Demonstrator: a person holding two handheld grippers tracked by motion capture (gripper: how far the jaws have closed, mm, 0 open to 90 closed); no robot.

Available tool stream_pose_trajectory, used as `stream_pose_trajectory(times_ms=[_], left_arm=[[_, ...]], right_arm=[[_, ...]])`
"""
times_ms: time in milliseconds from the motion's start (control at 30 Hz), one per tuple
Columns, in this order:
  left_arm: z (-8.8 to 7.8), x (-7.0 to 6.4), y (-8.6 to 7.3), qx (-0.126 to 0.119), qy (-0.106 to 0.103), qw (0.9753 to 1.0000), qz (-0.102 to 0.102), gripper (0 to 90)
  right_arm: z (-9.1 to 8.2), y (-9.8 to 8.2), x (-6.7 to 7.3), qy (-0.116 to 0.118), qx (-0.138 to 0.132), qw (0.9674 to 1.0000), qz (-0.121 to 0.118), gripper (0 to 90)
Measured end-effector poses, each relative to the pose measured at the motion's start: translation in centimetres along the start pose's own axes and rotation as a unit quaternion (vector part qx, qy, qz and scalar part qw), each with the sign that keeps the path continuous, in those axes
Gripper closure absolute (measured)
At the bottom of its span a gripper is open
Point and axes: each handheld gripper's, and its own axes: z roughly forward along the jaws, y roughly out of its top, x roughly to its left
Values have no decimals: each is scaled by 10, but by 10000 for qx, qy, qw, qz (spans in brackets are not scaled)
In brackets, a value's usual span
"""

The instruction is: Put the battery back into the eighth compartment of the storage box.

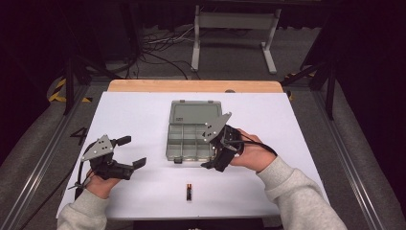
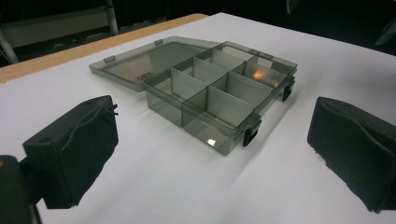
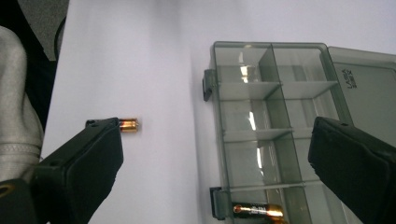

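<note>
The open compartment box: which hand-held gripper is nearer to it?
Right. The right hand-held gripper hovers over the box's right front corner, jaws open. The left hand-held gripper sits apart to the box's left, over bare table.

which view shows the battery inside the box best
The right gripper view: the battery in the box lies in a compartment at the latch side, label visible. In the high view the right gripper covers that corner of the box; the left gripper view gives no clear sight of it.
</note>
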Motion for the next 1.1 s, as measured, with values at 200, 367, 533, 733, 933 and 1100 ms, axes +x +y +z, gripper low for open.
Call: stream_pose_trajectory(times_ms=[200,367,533,733,933,1100], left_arm=[[0,0,0,-1,-3,10000,2,23],[0,0,0,-5,-5,10000,-2,23],[0,0,0,6,-15,10000,-11,23],[0,0,0,2,-12,10000,13,23],[0,0,0,7,-2,10000,10,23],[0,-1,0,6,-16,10000,1,23]], right_arm=[[2,10,16,84,-30,9999,-101,23],[5,17,27,178,-84,9997,-149,19],[10,21,36,261,-77,9995,-187,17],[21,18,40,335,-54,9994,-93,17],[33,12,45,366,-16,9993,5,16],[46,7,50,443,85,9990,49,17]])
